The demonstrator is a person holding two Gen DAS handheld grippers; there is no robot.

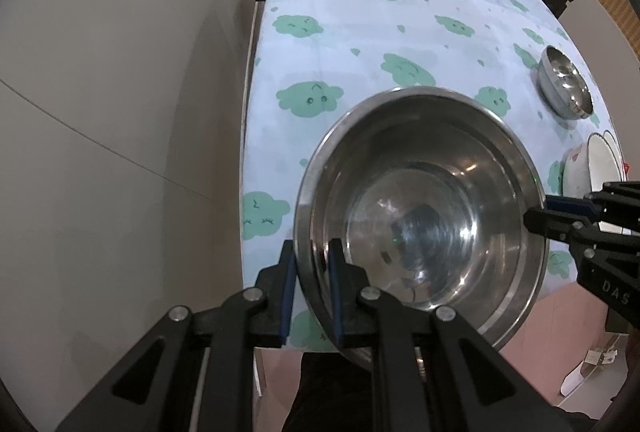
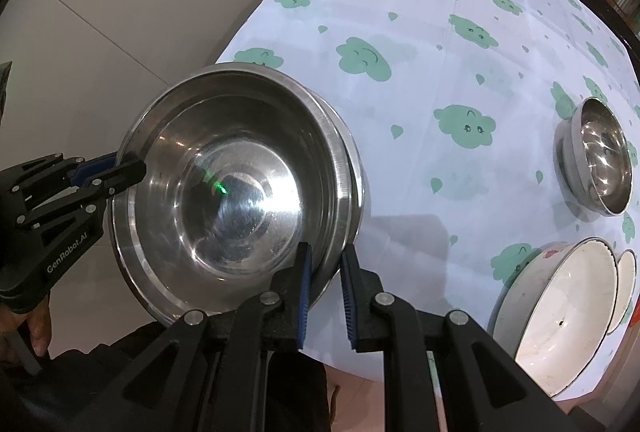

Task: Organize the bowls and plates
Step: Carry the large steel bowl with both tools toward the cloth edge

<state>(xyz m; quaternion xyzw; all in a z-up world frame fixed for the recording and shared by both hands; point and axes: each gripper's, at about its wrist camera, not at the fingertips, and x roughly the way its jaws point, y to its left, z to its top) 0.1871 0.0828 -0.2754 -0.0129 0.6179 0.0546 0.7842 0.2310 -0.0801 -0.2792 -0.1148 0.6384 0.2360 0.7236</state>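
Cloud-print worktop [image 1: 360, 15]: both tools, left [image 1: 312, 272] and right [image 2: 324, 272], clamp the large steel bowl's [image 1: 424, 207] rim; next, carry it toward the smaller steel bowl [image 2: 600, 155].

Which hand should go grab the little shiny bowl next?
Probably the right. Both tongs, left and right, are clamped on the big steel bowl rim. The small steel bowl and white bowls sit on the right tongs' side, so they reach it sooner once freed.

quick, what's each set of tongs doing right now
left tongs: shut on the rim of the large steel bowl
right tongs: shut on the opposite rim of the same bowl
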